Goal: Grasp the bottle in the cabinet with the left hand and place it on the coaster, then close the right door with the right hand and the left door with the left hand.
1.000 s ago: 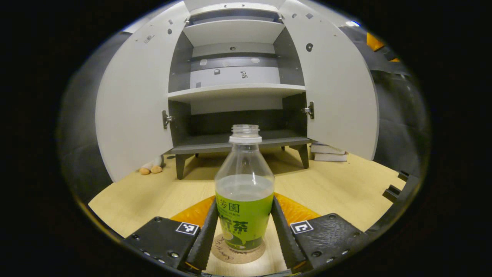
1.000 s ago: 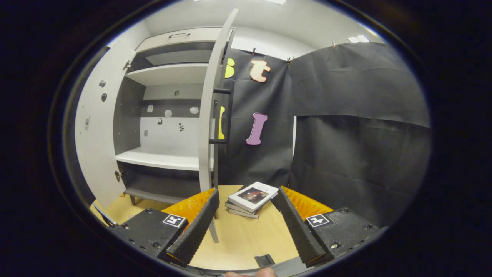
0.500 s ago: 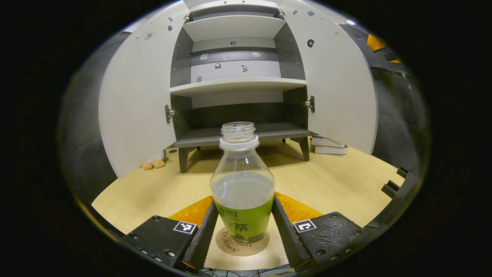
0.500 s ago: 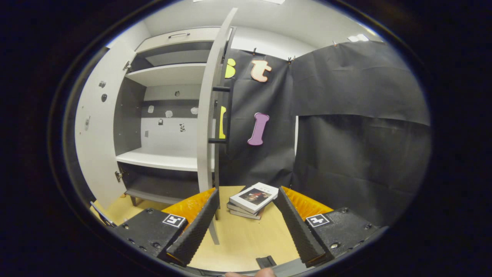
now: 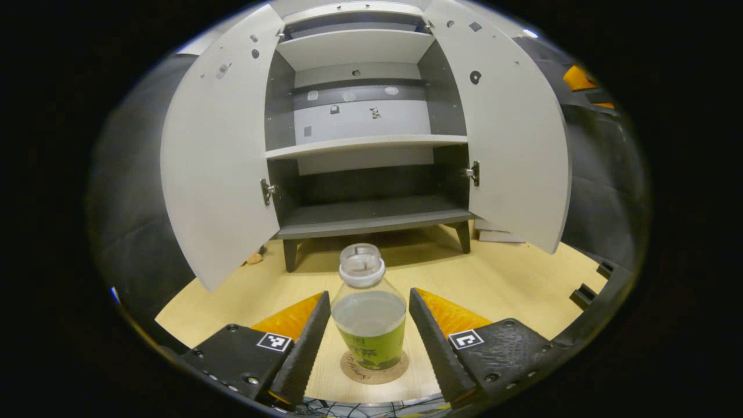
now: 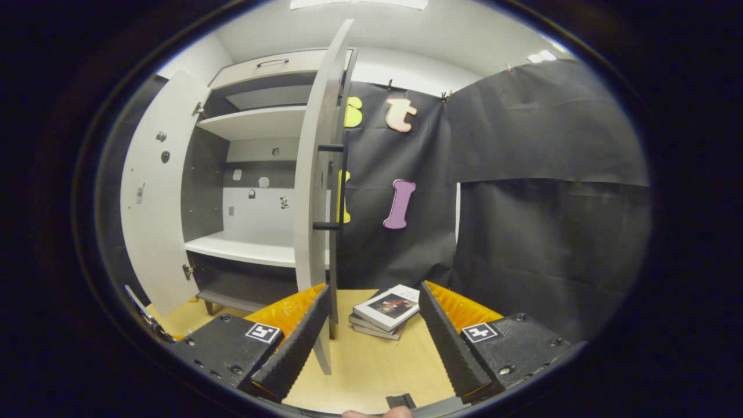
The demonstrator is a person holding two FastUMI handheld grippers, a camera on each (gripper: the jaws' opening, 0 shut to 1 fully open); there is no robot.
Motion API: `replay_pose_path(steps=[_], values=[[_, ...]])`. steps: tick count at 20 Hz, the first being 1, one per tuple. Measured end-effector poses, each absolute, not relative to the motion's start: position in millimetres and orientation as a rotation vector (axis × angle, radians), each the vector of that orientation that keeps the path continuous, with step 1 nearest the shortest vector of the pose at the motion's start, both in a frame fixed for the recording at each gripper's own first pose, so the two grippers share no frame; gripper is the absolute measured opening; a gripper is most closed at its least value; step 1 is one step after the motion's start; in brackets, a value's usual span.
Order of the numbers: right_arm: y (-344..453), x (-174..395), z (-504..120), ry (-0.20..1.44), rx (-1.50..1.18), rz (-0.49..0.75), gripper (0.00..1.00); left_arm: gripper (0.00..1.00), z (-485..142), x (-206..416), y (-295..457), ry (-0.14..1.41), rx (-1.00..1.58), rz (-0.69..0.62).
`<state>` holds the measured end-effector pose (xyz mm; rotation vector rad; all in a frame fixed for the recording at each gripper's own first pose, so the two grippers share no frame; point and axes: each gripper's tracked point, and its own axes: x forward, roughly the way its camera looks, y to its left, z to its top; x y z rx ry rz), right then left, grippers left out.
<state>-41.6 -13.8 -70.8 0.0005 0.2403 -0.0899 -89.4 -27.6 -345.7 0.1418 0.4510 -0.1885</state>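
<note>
Your bottle point(image 5: 368, 316) stands upright on the coaster point(image 5: 374, 367), between the spread fingers of your left gripper point(image 5: 368, 342), untouched. Your right gripper point(image 6: 371, 342) is released too, the right door's point(image 6: 316, 191) edge above its left finger.

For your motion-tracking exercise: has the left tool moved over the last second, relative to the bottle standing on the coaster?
Yes. The left tool has risen and backed off: the bottle on its coaster now sits lower and smaller, with gaps beside both fingers.

Each gripper, left point(image 5: 370, 342) and right point(image 6: 371, 342), has ribbed wedge fingers on black textured blocks with screws, square coded tags, and orange ridged panels behind.
</note>
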Motion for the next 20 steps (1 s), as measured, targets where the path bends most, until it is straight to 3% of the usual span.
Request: replay_pose_path(steps=[4,9,14,20], values=[[-21.2,-36.2,-51.2,0.203,0.014,-0.07,0.99,0.93,-308.9,-85.4,-27.8,0.414,0.138,-0.174],[-25.1,-22.1,-25.6,0.165,0.031,-0.042,0.99,0.98,-253.5,-77.4,-28.1,0.38,0.083,-0.148],[-21.4,-3.3,-0.4,0.137,0.051,0.02,1.0,0.98,-197.5,-64.1,-23.7,0.342,0.025,-0.129],[-36.1,22.8,20.7,0.098,0.042,-0.008,0.98,0.95,-154.3,-62.0,-21.5,0.311,0.039,-0.144]])
